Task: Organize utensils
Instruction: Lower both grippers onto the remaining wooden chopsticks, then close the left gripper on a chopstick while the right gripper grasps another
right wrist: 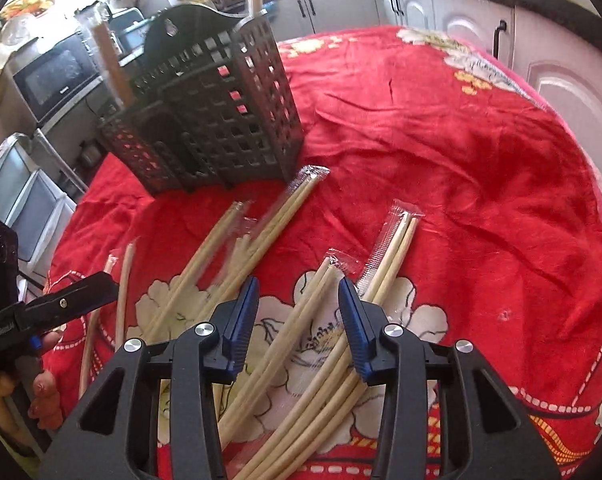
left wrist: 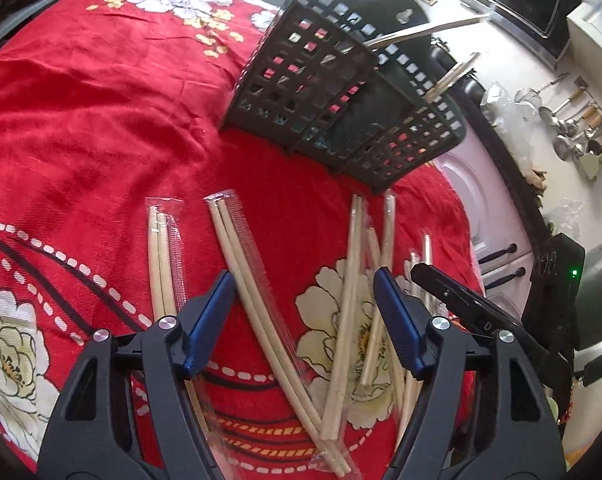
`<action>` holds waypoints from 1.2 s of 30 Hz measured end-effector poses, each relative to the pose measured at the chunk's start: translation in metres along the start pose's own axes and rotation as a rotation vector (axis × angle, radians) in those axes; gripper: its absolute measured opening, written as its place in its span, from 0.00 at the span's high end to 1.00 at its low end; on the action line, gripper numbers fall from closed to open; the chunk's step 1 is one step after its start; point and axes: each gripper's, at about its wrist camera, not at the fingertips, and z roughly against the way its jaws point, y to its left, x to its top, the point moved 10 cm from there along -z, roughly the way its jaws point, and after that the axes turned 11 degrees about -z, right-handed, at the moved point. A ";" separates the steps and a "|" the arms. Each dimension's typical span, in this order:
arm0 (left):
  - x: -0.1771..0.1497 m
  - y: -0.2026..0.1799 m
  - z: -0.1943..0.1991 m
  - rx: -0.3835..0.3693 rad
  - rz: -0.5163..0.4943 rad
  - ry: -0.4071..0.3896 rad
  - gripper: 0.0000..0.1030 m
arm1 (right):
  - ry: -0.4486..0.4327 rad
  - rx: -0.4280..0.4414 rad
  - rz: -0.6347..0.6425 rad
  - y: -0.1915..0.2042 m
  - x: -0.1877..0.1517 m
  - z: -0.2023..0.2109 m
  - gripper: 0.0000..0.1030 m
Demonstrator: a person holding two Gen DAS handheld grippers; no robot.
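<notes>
Wooden chopsticks (right wrist: 301,328) between right claw (right wrist: 299,312) fingers, untouched

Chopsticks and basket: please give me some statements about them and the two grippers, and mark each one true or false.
1. The basket stands on a red flowered cloth. True.
2. All chopsticks lie on the cloth. False: a few already stand in the basket; the rest lie wrapped on the cloth.
3. The right gripper has a wrapped pair between its open fingers. True.
4. The left gripper is shut on a pair. False: its fingers are open above the chopsticks.
5. The basket is solid white. False: it is dark, with a grid of holes.
</notes>
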 end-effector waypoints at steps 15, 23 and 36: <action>0.029 0.015 -0.025 0.086 -0.013 0.054 0.41 | 0.062 -0.017 -0.040 -0.004 0.010 -0.018 0.63; 0.038 0.022 -0.032 0.187 -0.094 0.047 0.62 | 0.054 -0.049 -0.032 -0.006 0.018 -0.027 0.73; 0.046 0.040 -0.025 0.158 -0.045 0.018 0.91 | -0.024 0.080 -0.143 -0.005 0.035 -0.009 0.93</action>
